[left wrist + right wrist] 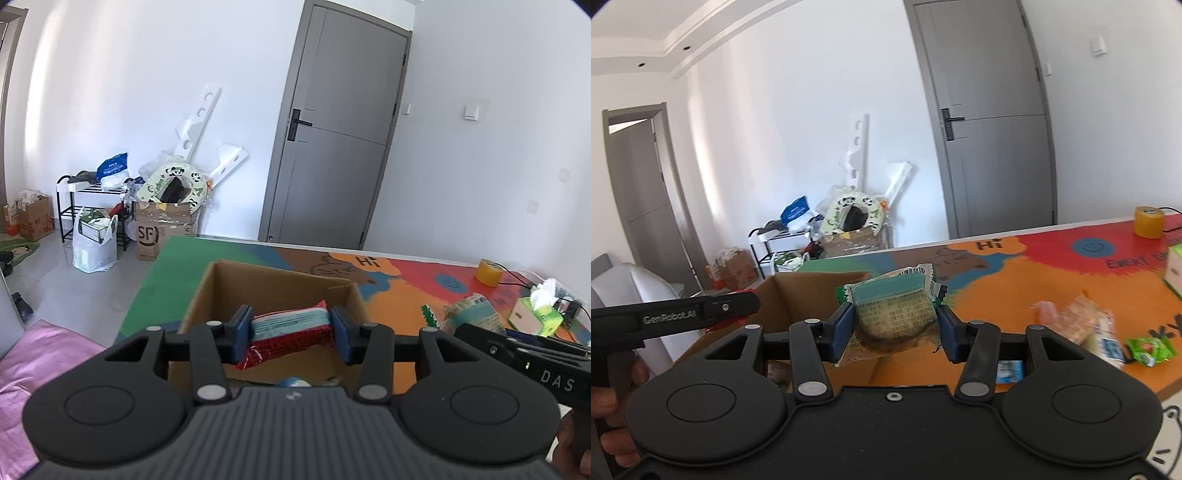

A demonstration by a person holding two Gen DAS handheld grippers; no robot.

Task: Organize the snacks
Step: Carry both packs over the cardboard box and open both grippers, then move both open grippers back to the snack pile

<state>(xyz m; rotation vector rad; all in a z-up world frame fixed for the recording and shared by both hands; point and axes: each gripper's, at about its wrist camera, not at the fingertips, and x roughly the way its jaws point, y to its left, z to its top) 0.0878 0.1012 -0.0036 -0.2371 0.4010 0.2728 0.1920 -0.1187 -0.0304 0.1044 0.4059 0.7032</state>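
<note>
A red and teal snack packet (290, 334) is being gripped by the left gripper (291, 334), its two blue pads (242, 332) being pressed against the packet's ends. The packet is being held directly between the fingertips, above the open cardboard box (207, 288), with its red crimped end being let hang toward the near side. The box is being supported by the colourful table mat (399, 295).

A green and clear snack packet (897, 314) is being clamped by the right gripper (897, 328); the jaws are being kept closed on its sides. This packet is being carried upright between the fingertips, over the near right corner of the box (798, 295), its barcode end being pointed up and away from the camera.

Further snack packets (1082, 321) are being left on the mat, well apart to the right. A roll of yellow tape (1148, 221) and a tissue box (537, 314) are being noted toward the far right side.
</note>
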